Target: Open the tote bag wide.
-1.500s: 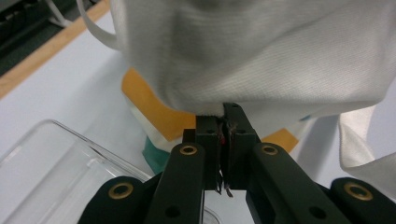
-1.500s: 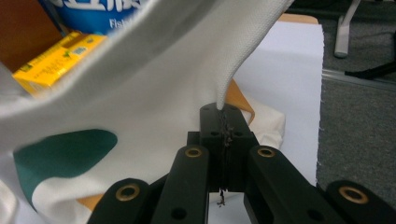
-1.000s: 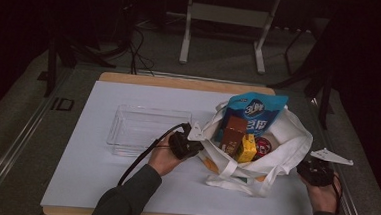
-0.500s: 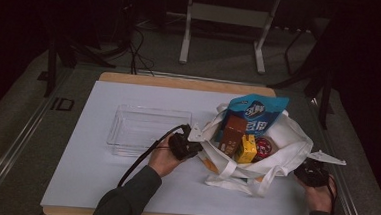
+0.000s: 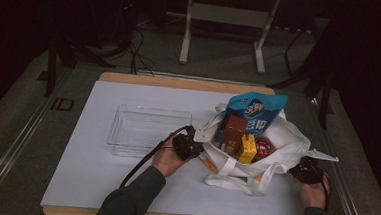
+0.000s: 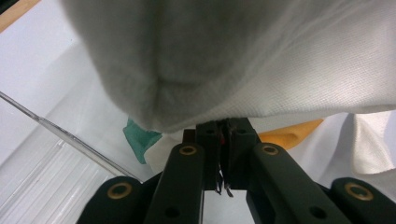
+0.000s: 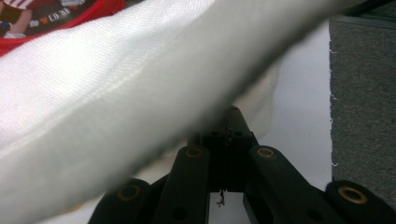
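On the white mat over the wooden table [image 5: 130,78], with a dark room and metal stand legs behind, we have a white cloth tote bag [image 5: 281,143] sitting right of centre, its mouth spread wide between our two hands. Our left gripper [image 5: 192,143] has its jaws pressed together on the bag's left rim, the fabric [image 6: 261,70] bunched just above the closed tips; our right gripper [image 5: 306,169] is likewise clamped on the right rim, where the cloth [image 7: 140,93] drapes across its shut jaws. So the bag's opening runs left to right between us, facing up. Inside stand a blue snack bag [image 5: 254,114], a brown carton [image 5: 234,132], a yellow box [image 5: 246,148] and a red packet [image 5: 263,147]. The clear plastic tray [image 5: 147,130] lies just left of the bag, nearest our left hand, so we judge that anything lifted out would travel leftward, and that hand would have to let go of the rim first.
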Tool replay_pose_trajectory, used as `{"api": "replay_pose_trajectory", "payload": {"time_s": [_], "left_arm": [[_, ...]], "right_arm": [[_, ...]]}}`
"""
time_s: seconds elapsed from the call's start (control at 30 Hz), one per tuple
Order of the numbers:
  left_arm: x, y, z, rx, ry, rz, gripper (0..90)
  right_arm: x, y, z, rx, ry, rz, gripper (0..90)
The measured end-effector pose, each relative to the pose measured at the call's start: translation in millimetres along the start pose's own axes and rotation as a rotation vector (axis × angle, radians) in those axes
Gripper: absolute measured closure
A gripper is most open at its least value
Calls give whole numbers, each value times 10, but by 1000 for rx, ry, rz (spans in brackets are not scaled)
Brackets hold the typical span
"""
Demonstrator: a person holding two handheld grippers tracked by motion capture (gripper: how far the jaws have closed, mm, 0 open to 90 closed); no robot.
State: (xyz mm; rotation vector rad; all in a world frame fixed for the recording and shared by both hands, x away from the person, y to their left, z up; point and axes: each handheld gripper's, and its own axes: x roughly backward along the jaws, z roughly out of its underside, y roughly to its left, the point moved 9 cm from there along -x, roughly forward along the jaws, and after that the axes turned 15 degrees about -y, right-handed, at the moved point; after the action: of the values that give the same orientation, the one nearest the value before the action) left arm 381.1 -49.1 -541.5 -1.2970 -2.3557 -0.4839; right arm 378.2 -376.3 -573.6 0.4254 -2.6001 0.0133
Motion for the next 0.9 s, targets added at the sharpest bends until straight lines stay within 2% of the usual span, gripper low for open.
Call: {"api": "replay_pose_trajectory", "payload": {"time_s": [0.23,0.47,0.53,0.57,0.6,0.63,0.9], "left_arm": [[79,-24,-17,-6,-30,43,712],[220,-8,-45,0,-64,42,655],[278,1,-62,4,-81,42,653],[341,4,-86,18,-107,44,653],[341,4,-86,18,-107,44,650],[396,2,-103,23,-123,45,646],[595,3,-190,41,-165,61,630]], "right_arm": [[121,-9,-31,17,-4,-9,781],[292,-4,-119,23,-33,-31,715],[389,31,-173,34,-43,-53,687],[419,44,-188,40,-47,-58,679],[447,56,-197,46,-47,-61,672],[472,64,-207,51,-50,-63,667],[654,82,-300,66,-65,-84,647]]}}
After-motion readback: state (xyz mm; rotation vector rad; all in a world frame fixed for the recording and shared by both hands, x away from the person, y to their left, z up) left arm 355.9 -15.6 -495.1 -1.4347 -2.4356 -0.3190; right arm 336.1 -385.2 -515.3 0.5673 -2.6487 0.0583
